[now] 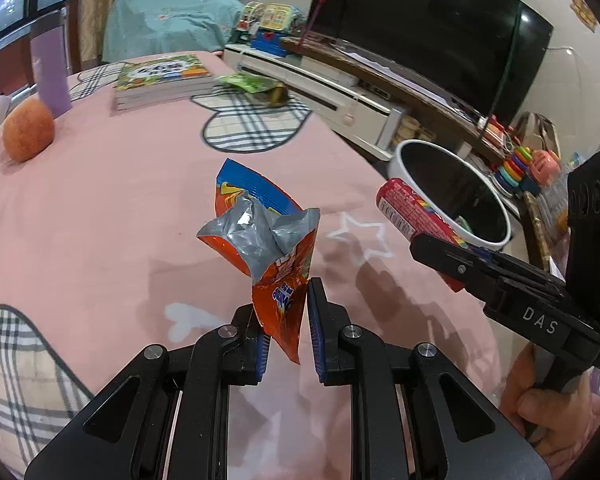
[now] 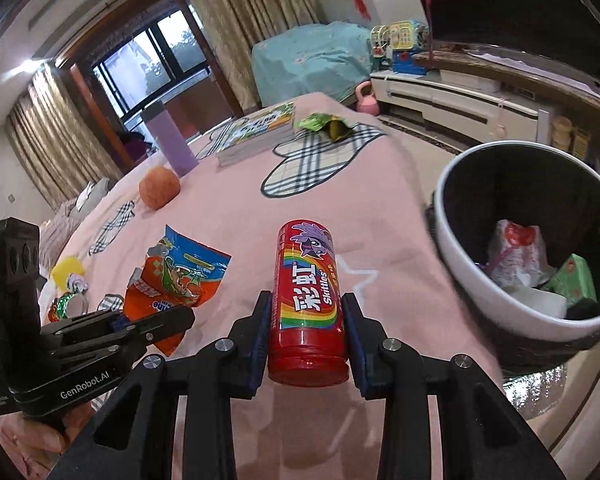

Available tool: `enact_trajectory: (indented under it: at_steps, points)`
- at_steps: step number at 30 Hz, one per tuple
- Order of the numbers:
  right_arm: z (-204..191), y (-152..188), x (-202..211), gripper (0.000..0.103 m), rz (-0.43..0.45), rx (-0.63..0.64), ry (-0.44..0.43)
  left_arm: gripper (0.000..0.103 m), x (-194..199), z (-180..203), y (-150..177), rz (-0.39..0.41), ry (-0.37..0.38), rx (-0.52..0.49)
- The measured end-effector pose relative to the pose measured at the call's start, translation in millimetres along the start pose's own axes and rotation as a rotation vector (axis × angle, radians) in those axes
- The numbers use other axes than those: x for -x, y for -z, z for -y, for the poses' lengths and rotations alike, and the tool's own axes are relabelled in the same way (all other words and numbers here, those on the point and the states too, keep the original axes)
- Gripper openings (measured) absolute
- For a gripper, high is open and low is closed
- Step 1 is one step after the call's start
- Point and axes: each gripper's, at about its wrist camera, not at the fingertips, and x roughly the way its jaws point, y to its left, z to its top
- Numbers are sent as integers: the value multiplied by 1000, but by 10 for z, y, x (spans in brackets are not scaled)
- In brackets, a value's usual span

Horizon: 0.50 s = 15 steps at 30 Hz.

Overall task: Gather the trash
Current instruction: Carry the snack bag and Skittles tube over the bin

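My left gripper (image 1: 286,320) is shut on an orange and blue snack wrapper (image 1: 268,236), torn open with its silver inside showing, held above the pink tablecloth (image 1: 120,208). The wrapper also shows in the right wrist view (image 2: 180,276). My right gripper (image 2: 306,320) is shut on a red Skittles can (image 2: 308,300) and holds it above the table, left of the white trash bin (image 2: 472,280). The can (image 1: 416,216) hangs beside the bin (image 1: 404,160) in the left wrist view. The bin holds several pieces of trash. A green wrapper (image 2: 320,122) lies at the table's far edge.
An orange (image 1: 28,132), a purple bottle (image 1: 52,76) and a stack of books (image 1: 160,80) stand on the far side of the table. Small scraps (image 2: 70,280) lie at its left. A white TV stand (image 1: 320,88) and a TV (image 1: 440,32) are behind the bin.
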Motion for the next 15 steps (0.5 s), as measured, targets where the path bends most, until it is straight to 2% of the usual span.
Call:
enact_trajectory:
  at_steps: [15]
  points:
    - [414,21,385,34,68,-76,29,16,-92,610,-146,-6,49,-124]
